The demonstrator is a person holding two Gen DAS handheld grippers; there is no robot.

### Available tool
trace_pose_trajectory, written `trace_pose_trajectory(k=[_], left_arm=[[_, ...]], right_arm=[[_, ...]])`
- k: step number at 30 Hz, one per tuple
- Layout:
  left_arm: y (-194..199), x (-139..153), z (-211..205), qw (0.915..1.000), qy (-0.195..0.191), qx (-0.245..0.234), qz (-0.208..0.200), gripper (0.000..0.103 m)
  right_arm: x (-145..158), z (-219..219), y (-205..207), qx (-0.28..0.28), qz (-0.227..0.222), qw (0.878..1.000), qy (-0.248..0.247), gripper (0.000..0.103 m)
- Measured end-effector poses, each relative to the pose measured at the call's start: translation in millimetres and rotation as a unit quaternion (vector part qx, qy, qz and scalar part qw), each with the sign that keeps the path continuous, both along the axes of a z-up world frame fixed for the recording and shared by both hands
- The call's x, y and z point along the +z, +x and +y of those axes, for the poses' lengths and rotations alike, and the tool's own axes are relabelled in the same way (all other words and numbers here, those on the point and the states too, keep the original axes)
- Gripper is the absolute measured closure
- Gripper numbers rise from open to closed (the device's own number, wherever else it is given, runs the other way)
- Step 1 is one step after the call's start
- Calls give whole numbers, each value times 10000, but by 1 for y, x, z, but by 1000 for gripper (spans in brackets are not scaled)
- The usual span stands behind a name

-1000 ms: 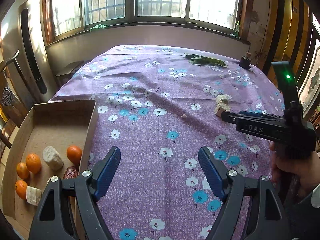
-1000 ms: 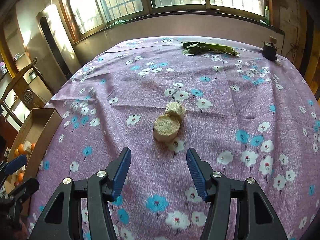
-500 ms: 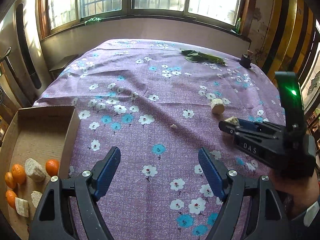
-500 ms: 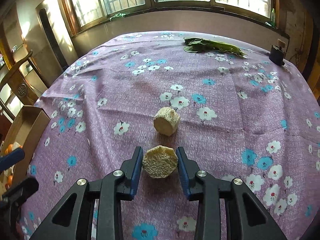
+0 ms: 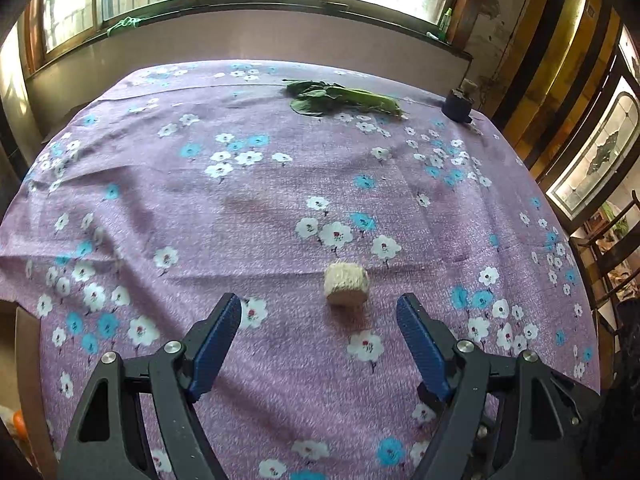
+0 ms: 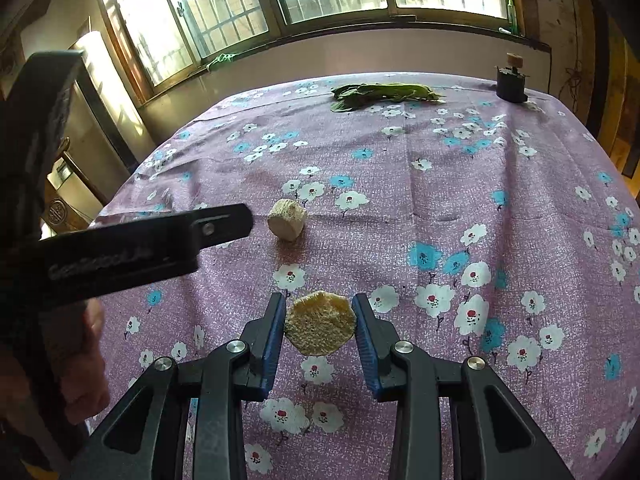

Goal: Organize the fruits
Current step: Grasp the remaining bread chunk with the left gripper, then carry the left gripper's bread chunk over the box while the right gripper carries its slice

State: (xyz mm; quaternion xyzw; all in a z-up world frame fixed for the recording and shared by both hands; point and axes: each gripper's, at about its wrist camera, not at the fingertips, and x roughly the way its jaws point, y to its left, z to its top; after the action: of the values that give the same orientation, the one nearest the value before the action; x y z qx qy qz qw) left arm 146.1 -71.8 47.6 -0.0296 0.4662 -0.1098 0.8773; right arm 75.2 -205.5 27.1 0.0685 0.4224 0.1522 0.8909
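A pale round corn chunk lies on the purple flowered tablecloth, just ahead of my open left gripper and between its fingertip lines. The same chunk shows in the right wrist view. My right gripper is shut on a second yellowish corn chunk, held just above the cloth. The left gripper's body crosses the right wrist view at the left, its tip beside the lying chunk.
Green leafy vegetables and a small dark pot sit at the table's far edge under the windows. A corner of the cardboard box with an orange shows at the left wrist view's lower left. A chair stands at right.
The left gripper swung right, from the box side toward the lying corn chunk. The right gripper, closed on its chunk half a second ago, pulled back a little with it.
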Motion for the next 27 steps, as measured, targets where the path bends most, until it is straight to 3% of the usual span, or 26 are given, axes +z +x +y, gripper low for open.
trace_pose_trajectory(k=[5, 7, 8, 15, 27], left_arm=[[23, -17, -21, 9993, 293, -189, 124, 27], [26, -24, -20, 9991, 280, -221, 217, 71], [27, -28, -18, 9989, 193, -263, 331, 74], [7, -21, 4, 9995, -82, -199, 252, 75], [-96, 5, 53, 9986, 382, 263, -241, 75]], right_arm=[[-6, -2, 4, 64, 89, 9999, 51, 67], [-7, -1, 5, 112, 110, 9999, 40, 67], [-7, 0, 5, 124, 106, 9999, 50, 67], [-5, 3, 2, 220, 91, 9997, 83, 67], [6, 36, -36, 569, 34, 9983, -77, 66]])
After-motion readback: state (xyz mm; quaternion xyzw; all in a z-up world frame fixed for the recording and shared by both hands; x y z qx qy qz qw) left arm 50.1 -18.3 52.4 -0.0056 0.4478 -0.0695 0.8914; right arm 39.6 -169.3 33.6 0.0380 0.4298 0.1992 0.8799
